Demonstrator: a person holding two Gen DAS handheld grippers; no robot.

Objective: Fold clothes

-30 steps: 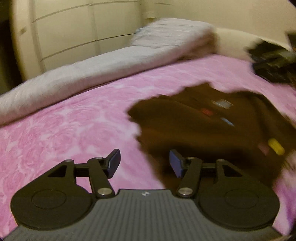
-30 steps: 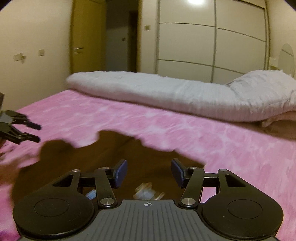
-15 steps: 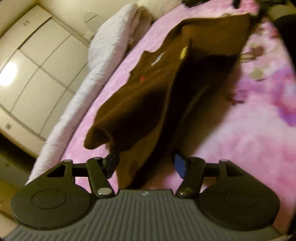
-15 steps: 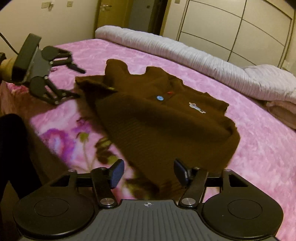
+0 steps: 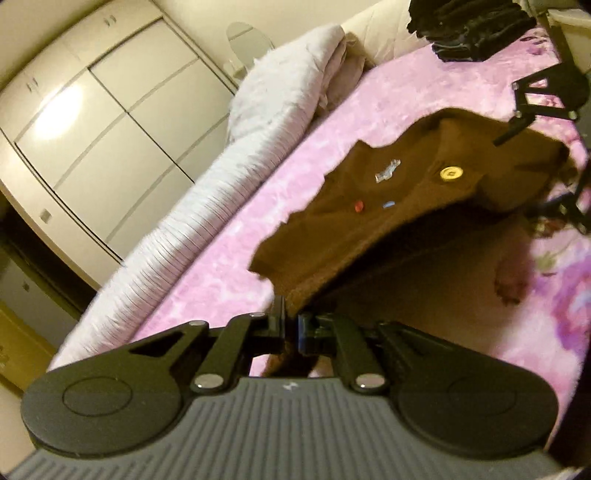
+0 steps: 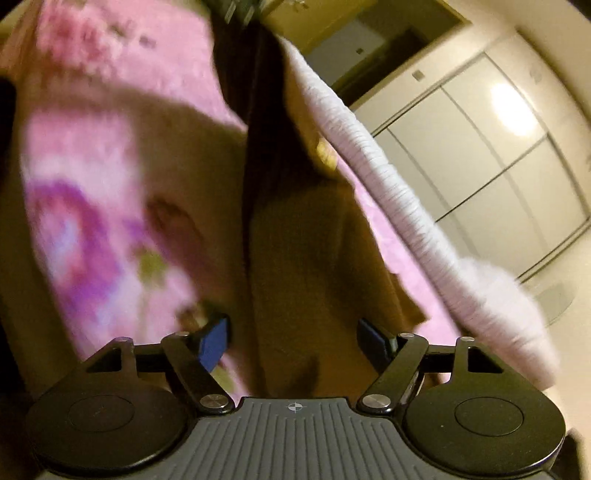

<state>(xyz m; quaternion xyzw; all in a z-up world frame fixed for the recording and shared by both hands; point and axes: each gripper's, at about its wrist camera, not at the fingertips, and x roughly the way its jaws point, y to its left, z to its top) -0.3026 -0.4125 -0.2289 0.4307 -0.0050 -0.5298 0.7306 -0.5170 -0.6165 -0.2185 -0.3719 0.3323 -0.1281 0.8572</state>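
Left wrist view: the left tool [image 5: 291, 326] pinches the brown sweater [image 5: 399, 206] hem just ahead on the bed [image 5: 229, 273]; right tool [image 6: 293, 341] spreading, sweater between its fingers; folding barely begun

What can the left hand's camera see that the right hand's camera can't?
Only the left wrist view shows the left gripper shut on the brown sweater's edge, a dark clothes pile, and red, blue and yellow badges. Only the right wrist view shows a doorway; the right gripper's jaws are opening around fabric. Both show the pink bedspread, white duvet and wardrobe.
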